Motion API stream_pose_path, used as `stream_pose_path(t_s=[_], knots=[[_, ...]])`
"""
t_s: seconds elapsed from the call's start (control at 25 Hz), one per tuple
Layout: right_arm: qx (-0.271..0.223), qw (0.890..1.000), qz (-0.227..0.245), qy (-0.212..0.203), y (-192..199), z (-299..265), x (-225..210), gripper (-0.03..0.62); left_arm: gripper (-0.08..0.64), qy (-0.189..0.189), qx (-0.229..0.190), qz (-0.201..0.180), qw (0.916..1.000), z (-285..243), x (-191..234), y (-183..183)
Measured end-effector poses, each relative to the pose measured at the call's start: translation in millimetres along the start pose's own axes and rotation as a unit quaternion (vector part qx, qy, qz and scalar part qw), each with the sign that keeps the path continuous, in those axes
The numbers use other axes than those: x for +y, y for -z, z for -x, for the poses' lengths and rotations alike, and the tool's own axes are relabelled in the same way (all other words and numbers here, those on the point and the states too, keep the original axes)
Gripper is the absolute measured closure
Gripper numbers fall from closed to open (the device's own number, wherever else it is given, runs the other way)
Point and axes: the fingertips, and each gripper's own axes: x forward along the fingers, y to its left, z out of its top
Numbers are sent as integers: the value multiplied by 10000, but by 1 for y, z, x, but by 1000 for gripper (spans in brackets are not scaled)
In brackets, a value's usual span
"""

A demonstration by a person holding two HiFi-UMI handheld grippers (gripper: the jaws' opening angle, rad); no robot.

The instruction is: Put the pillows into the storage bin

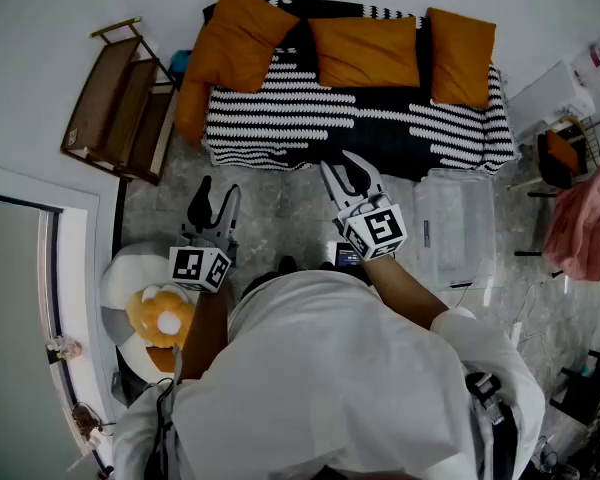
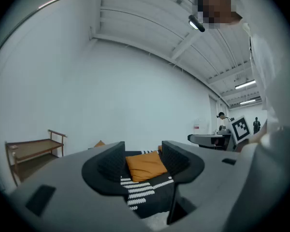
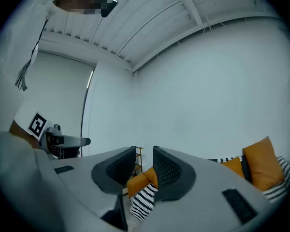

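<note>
Both forearms reach forward from the body, grippers level and aimed at the sofa (image 1: 310, 118). The left gripper (image 1: 220, 190) sits back over the floor, well short of the sofa. Its jaws are parted with nothing in them, and in the left gripper view an orange pillow only shows far off through the gap. The right gripper (image 1: 346, 171) is further forward, its tips showing against the sofa's front edge. Its jaws stand a narrow gap apart and are also empty. The storage bin (image 1: 458, 230) is clear and looks empty. It stands on the floor just right of the right gripper, by the sofa's right front. All pillows are on the sofa and none is in the bin, so the task looks unstarted. The middle pillow (image 1: 365, 53) lies straight ahead of the right gripper against the backrest, its long axis across the sofa, crosswise to the gripper's line. The left pillow (image 1: 235, 38) is tilted at the left end, ahead of the left gripper. The right pillow (image 1: 460, 56) stands beyond the bin. The right gripper is nearer the middle and right pillows, and likely needs a forward reach over the seat.
</note>
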Motion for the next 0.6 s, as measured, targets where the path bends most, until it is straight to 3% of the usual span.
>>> stream_pose_path(t_s=[0.6], knots=[[-212,9996,-168,123,-8,-23,14,466,327,-41,74,-109,9999,4,42,0]])
